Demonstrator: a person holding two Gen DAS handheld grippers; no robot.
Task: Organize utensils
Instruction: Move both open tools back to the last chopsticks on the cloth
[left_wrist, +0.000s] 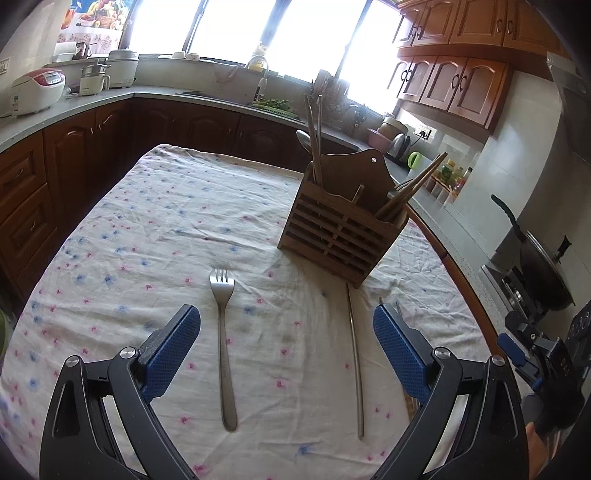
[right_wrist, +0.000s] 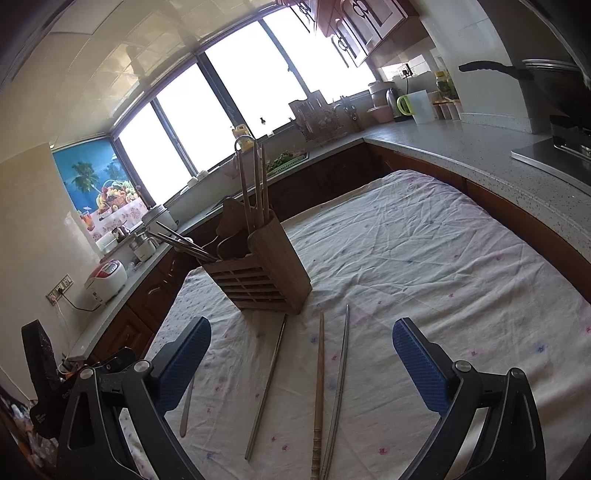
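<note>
A slatted brown wooden utensil holder (left_wrist: 341, 229) stands at centre frame on a table draped in a white, flower-dotted cloth (left_wrist: 155, 221), wooden chopsticks and a metal spoon rising from its compartments. In the left wrist view, the left gripper (left_wrist: 286, 354) hangs at the bottom of frame with its blue-padded jaws spread wide and empty; a silver steel fork (left_wrist: 222, 332) lies between them, a thin metal chopstick (left_wrist: 355, 369) just to its right. In the right wrist view, the right gripper (right_wrist: 301, 365), jaws likewise apart, frames a brown wooden chopstick (right_wrist: 319, 391) flanked by metal ones.
</note>
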